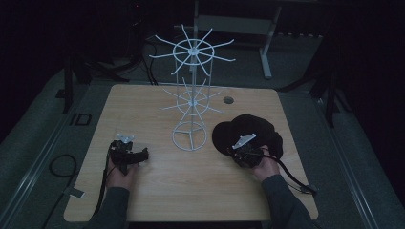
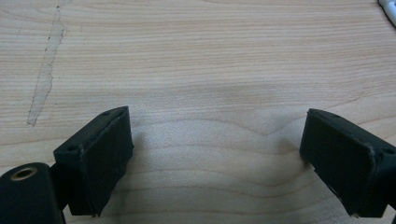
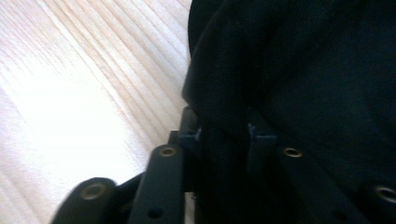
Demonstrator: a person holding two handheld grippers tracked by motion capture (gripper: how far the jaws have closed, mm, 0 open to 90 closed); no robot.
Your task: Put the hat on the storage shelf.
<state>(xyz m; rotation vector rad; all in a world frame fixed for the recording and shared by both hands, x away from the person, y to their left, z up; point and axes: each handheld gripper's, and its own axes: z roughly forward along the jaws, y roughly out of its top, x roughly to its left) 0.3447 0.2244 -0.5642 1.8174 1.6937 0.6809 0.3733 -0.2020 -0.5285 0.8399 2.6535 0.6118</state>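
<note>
I had the left gripper (image 1: 142, 154) low over the wooden table (image 1: 191, 191), on its left side, with the jaws spread wide and nothing but bare wood grain between them in the left gripper view (image 2: 215, 149). My right gripper (image 1: 237, 153) was on the other side, at the near edge of the black cap (image 1: 248, 131), which lay flat on the table just right of the white wire rack (image 1: 192, 95). In the right gripper view the jaws were pressed in on a fold of the cap's dark cloth (image 3: 303, 70), pinching it between them (image 3: 224, 135). The rack stood upright near the middle of the table, its round base close to the cap's edge; I couldn't tell whether they touched. Both hands rested near the table's front.
</note>
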